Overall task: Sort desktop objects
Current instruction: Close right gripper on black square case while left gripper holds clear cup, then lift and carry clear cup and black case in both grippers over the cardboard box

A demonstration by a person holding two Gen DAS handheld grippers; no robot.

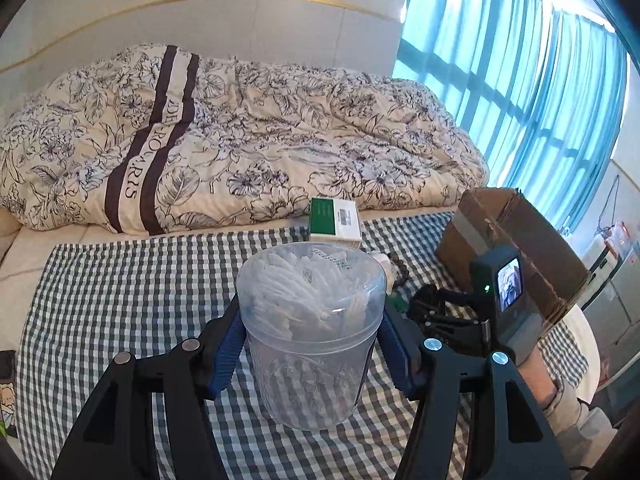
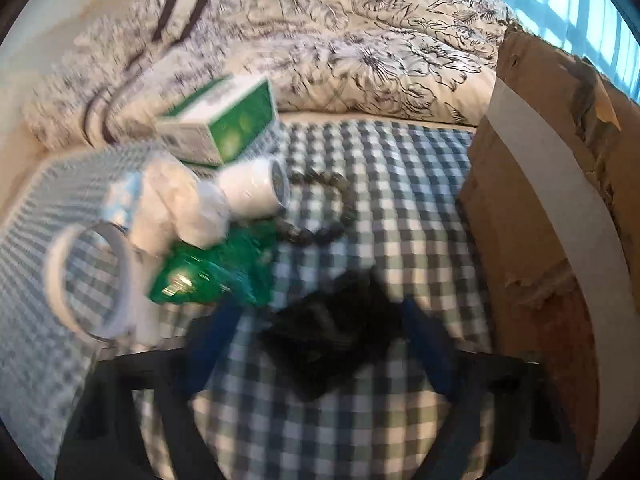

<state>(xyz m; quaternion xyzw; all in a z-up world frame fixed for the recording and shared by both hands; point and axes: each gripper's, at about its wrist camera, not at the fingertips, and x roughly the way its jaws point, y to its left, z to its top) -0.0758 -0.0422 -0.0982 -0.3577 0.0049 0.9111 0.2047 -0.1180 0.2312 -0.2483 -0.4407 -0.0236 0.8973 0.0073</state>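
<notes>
Left tool pinching clear jar, right tool spread
Black item lies loose between right fingers on checked cloth; cardboard box at bed's right edge, green box toward far edge

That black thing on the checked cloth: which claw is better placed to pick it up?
The right claw. The black thing lies between its open fingers, while the left claw is already gripping the clear tub of cotton swabs.

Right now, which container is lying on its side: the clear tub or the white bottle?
The white bottle, tipped over by the green box. The clear tub stands upright between the left gripper fingers.
</notes>
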